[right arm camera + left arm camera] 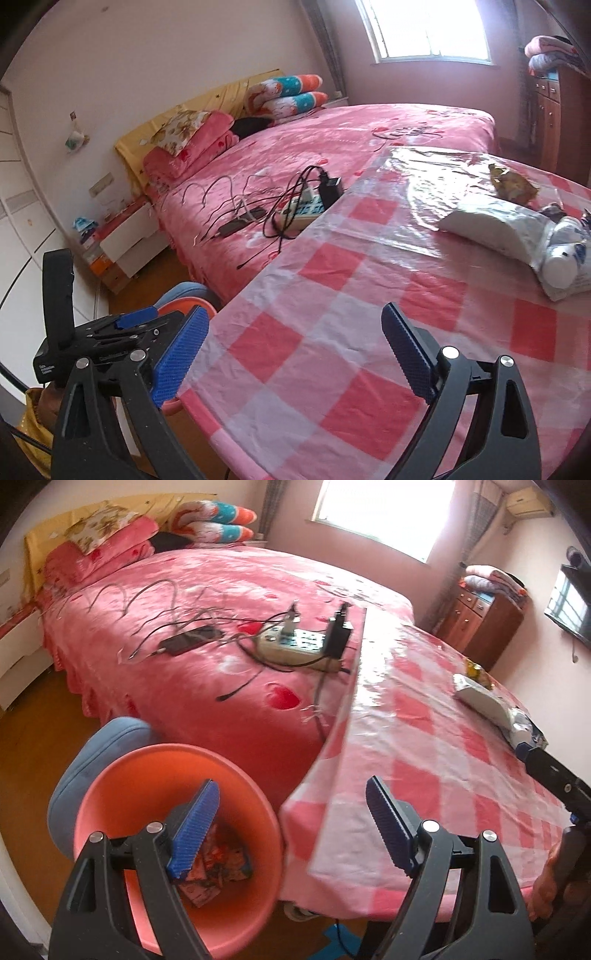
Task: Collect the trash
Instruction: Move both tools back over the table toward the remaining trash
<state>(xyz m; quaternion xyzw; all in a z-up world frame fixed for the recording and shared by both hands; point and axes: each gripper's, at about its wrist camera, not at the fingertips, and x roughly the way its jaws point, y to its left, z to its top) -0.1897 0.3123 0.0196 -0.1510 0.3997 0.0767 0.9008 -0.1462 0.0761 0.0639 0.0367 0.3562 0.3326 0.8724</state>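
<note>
1. Over the table edge (332, 734), left gripper (295, 823) hung spread above the orange bin (110, 775)
2. Right gripper (295, 350) gaped empty; wrappers (513, 181) lay far across the checked cloth (332, 332)

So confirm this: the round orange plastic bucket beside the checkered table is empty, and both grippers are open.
Not empty: the left wrist view shows crumpled printed wrappers lying in the round orange plastic bucket. The rest holds: it stands beside the checkered table, and the left gripper and right gripper are open.
</note>
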